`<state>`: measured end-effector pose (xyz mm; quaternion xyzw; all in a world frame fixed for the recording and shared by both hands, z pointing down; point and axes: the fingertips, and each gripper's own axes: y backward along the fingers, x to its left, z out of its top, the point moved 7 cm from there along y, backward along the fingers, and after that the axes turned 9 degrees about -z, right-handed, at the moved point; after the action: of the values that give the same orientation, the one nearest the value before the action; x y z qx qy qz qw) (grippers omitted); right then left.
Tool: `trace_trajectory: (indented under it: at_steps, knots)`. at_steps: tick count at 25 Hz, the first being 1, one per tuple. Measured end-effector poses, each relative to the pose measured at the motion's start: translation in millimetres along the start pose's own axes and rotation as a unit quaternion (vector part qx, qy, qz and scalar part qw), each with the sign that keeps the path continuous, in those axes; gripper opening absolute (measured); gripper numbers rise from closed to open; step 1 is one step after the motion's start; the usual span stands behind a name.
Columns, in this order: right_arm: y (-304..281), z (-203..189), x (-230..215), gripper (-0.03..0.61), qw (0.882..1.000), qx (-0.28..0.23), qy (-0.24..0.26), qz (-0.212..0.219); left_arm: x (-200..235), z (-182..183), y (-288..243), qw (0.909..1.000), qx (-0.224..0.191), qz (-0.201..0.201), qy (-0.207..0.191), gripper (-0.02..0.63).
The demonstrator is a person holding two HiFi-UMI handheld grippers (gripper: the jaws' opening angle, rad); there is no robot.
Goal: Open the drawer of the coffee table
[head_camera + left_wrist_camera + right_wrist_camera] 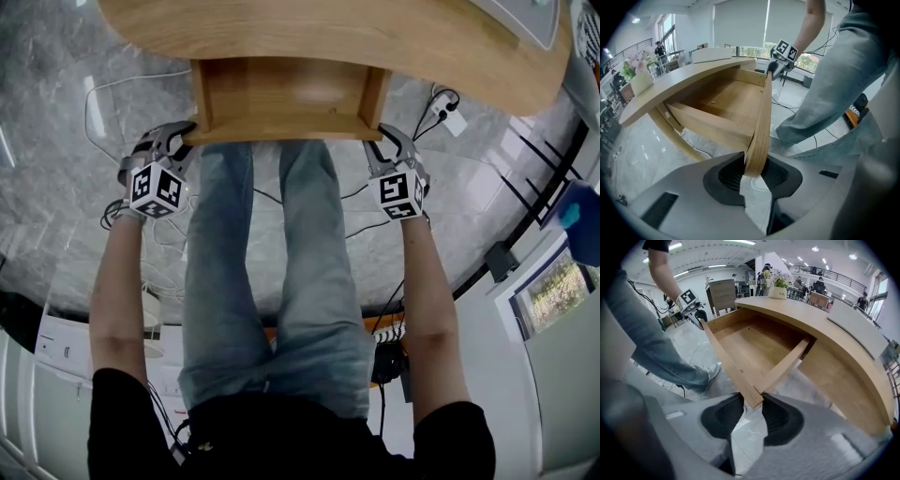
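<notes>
Head view: shows drawer (286, 98) pulled out from under tabletop (328, 37), above denim-clad legs (281, 281).
Left gripper view: clamps left gripper (753, 172) on drawer front's end.
Right gripper view: clamps right gripper (753, 405) on opposite corner; leaves flowerpot (778, 292) lettering too small to read.

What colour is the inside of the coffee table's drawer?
The drawer is light natural wood, plain and unpainted; clearest in the right gripper view.

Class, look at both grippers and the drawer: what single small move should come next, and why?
Probably a short, even pull of both grippers away from the tabletop. The left gripper and right gripper each clamp one end of the drawer front. The drawer is well out, yet its back lies under the tabletop. Pulling evenly should keep it from skewing.
</notes>
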<state>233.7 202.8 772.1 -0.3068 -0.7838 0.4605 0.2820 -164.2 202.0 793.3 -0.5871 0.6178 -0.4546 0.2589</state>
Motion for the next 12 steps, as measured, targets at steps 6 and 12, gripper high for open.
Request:
trace_trajectory:
  at_steps: [6, 12]
  knots:
    - [2, -12, 17, 0.118, 1.000, 0.011, -0.008, 0.002, -17, -5, -6, 0.9999, 0.010, 0.000, 0.010, 0.107]
    - [-7, -17, 19, 0.121, 1.000, 0.021, 0.001, 0.005, -16, -9, -18, 0.9997, 0.026, -0.006, 0.003, 0.112]
